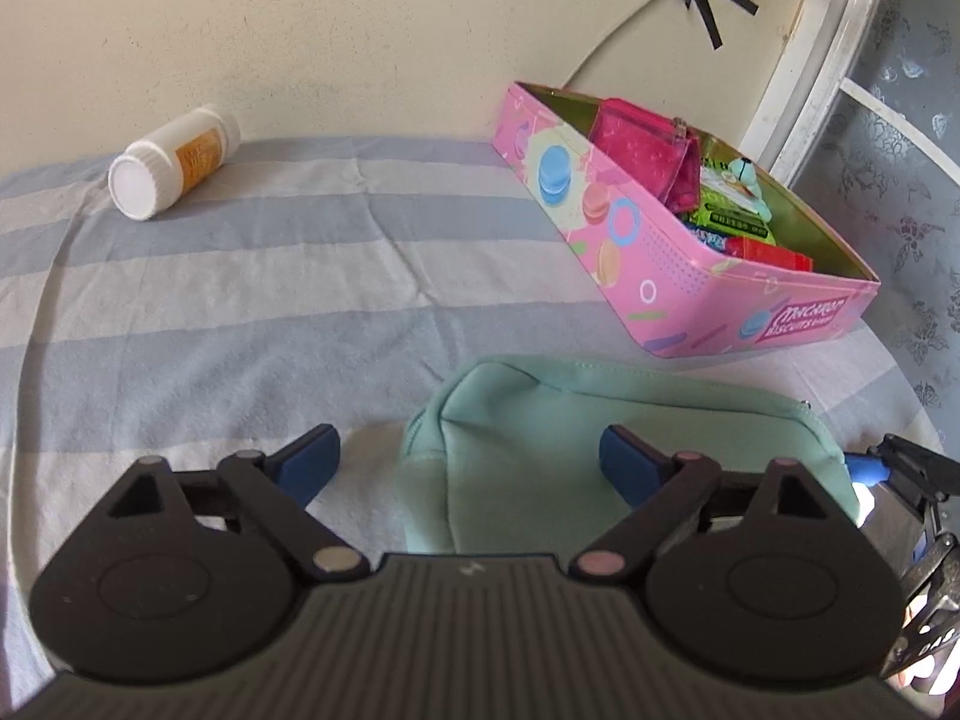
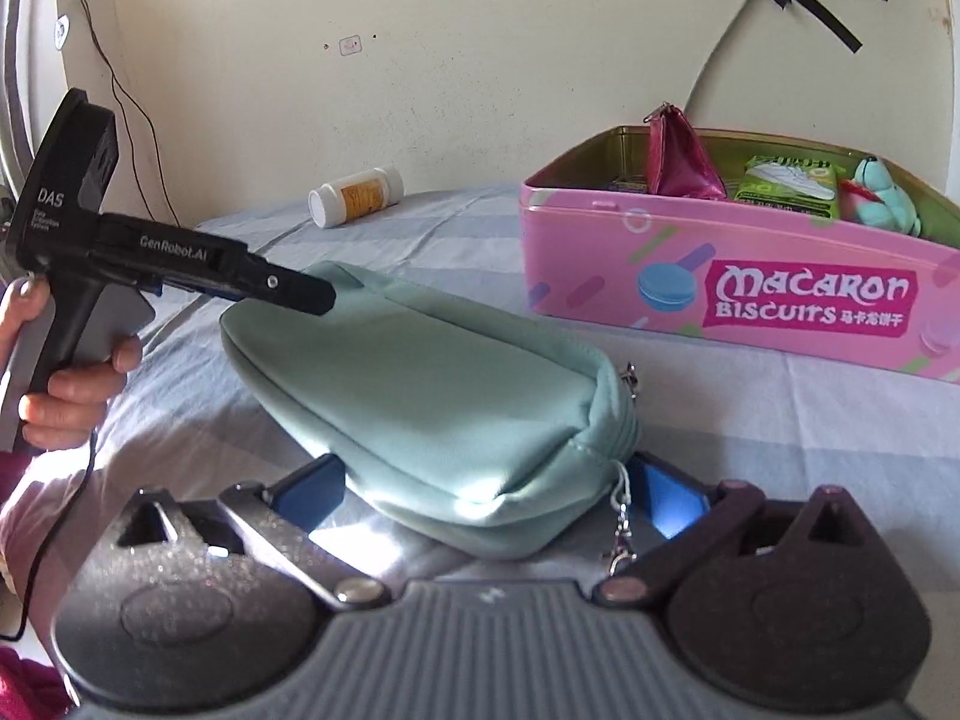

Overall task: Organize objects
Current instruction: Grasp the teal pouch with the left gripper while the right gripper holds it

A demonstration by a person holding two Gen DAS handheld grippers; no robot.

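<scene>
Two open fingers point(image 2: 486, 492), pouch point(image 2: 420, 396) between

Left gripper point(image 1: 468, 459) jaws wide, straddling mint pouch point(image 1: 600, 438) end, pads clear. Macaron biscuit tin point(image 1: 648, 252) beyond pouch; pill bottle point(image 1: 171, 162) far left.

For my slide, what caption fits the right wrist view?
Open jaws straddle a mint pouch beside the pink biscuit tin.
</scene>
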